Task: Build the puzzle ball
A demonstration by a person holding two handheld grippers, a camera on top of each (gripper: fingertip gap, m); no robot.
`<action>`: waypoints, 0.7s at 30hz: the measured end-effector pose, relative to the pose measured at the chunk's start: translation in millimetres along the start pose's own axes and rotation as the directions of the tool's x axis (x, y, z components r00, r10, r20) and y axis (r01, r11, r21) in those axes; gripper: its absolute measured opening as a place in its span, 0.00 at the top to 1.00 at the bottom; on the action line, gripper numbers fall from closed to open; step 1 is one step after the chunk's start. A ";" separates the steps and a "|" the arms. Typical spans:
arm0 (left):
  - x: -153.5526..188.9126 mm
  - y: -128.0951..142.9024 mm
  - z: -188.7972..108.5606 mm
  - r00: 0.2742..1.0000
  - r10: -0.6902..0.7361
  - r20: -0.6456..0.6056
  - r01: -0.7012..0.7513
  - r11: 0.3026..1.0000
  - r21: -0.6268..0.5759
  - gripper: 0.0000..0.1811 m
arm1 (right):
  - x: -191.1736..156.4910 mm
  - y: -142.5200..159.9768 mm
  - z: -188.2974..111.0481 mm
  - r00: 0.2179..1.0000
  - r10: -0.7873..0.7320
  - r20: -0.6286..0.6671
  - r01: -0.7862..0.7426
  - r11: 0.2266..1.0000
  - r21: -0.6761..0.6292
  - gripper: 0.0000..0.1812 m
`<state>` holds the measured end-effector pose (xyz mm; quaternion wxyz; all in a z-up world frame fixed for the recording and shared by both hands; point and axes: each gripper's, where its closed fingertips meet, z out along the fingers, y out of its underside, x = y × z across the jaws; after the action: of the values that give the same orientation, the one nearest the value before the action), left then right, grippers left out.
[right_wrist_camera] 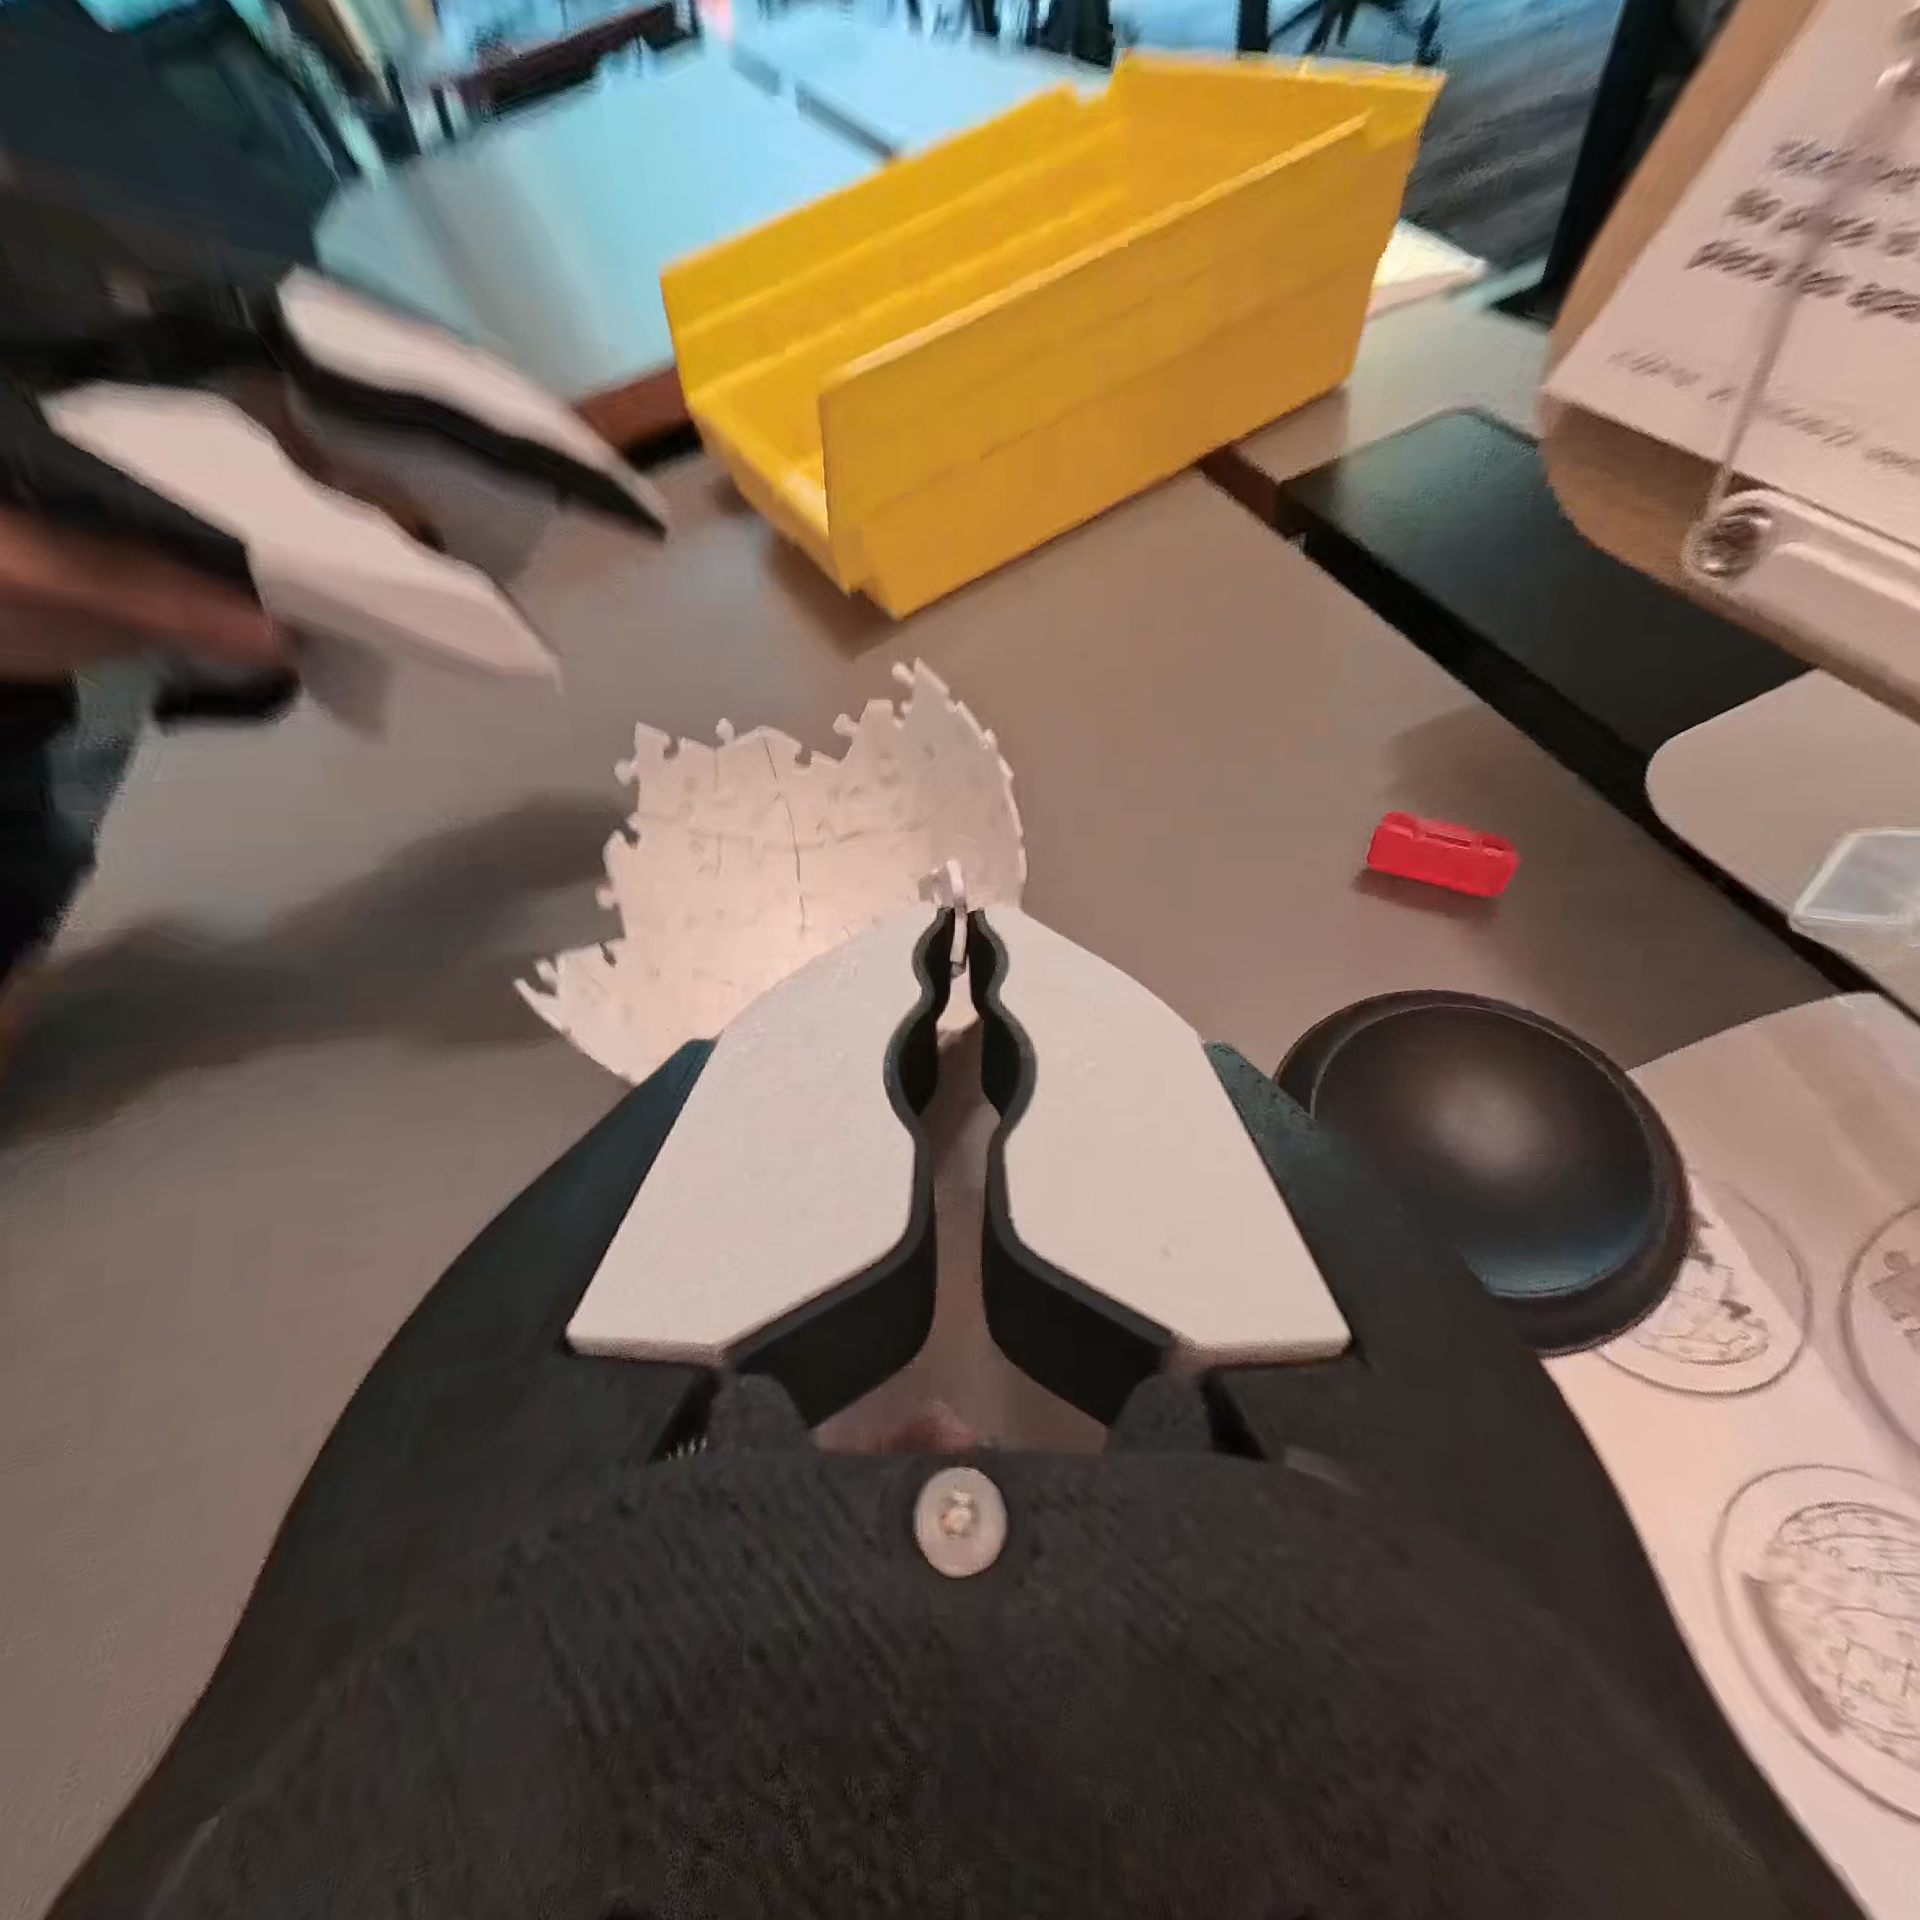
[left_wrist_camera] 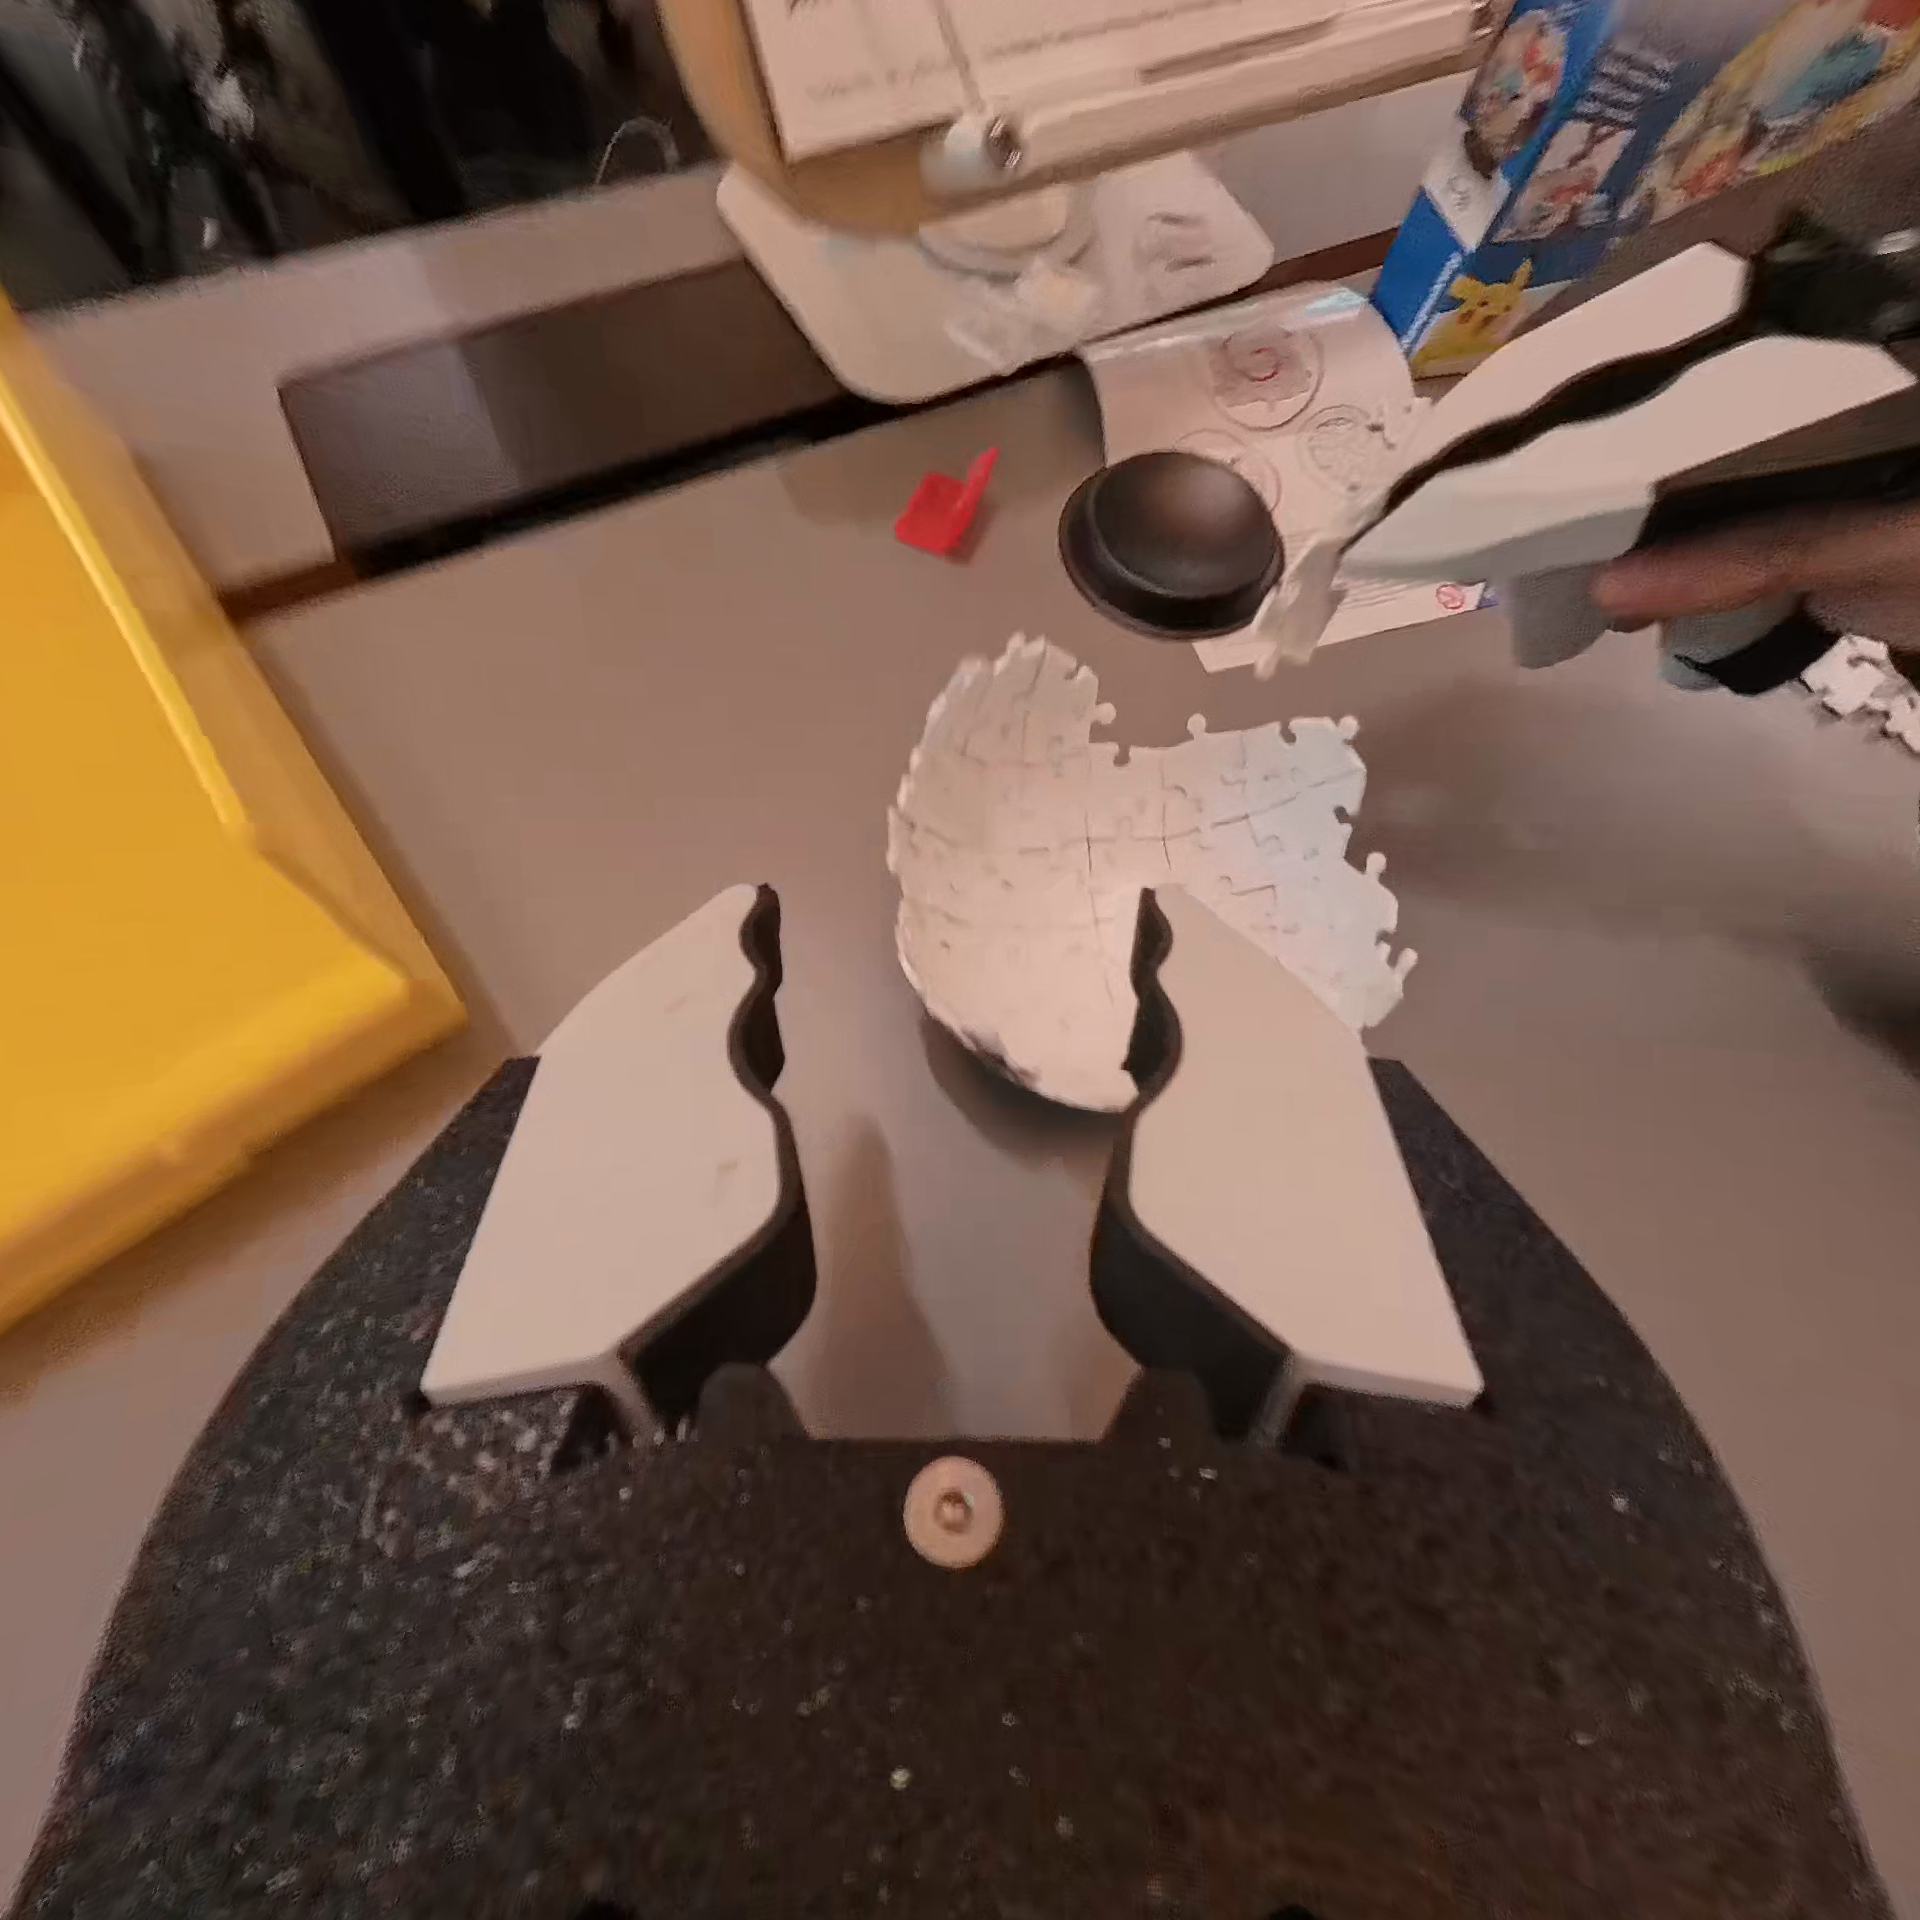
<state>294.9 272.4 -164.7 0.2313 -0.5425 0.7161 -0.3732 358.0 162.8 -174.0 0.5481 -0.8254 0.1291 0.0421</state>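
A partly built puzzle ball (left_wrist_camera: 1091, 831), a white curved shell with jagged edges, lies on the grey table with its hollow side up. It also shows in the right wrist view (right_wrist_camera: 790, 862). My left gripper (left_wrist_camera: 956, 914) is open and empty, just in front of the shell, its right finger overlapping the shell's near edge. My right gripper (right_wrist_camera: 961, 935) is shut on a small white puzzle piece (right_wrist_camera: 951, 894) and holds it above the shell's near rim. In the left wrist view the right gripper (left_wrist_camera: 1340, 540) holds this piece (left_wrist_camera: 1294, 613) up right of the shell.
A black dome stand (left_wrist_camera: 1169, 540) (right_wrist_camera: 1486, 1143) sits beside a printed instruction sheet (right_wrist_camera: 1818, 1455). A small red plastic part (left_wrist_camera: 951, 504) (right_wrist_camera: 1439, 852) lies on the table. A yellow bin (left_wrist_camera: 156, 831) (right_wrist_camera: 1039, 312) stands at the left. A colourful puzzle box (left_wrist_camera: 1558, 156) stands behind.
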 end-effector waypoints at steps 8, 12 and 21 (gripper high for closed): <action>6.2 -57.6 54.6 0.786 0.493 -0.372 -0.494 0.864 0.102 0.64 | -1.7 -8.4 23.6 0.997 -0.074 -0.014 0.070 0.978 -0.194 0.99; 14.6 -77.0 75.2 0.679 0.378 -0.629 -0.313 0.925 0.217 0.64 | 9.4 0.2 29.2 0.991 -0.089 -0.096 0.059 0.959 -0.276 0.99; 18.7 -38.7 94.2 0.521 0.465 -0.716 -0.558 0.820 0.126 0.70 | 7.6 9.2 37.5 0.989 -0.126 -0.072 0.084 0.904 -0.419 0.98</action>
<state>381.9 222.8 -190.8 -0.0015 -0.1293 0.8953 -0.4263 365.6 192.4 -198.6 0.3549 -0.9296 0.0992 -0.0013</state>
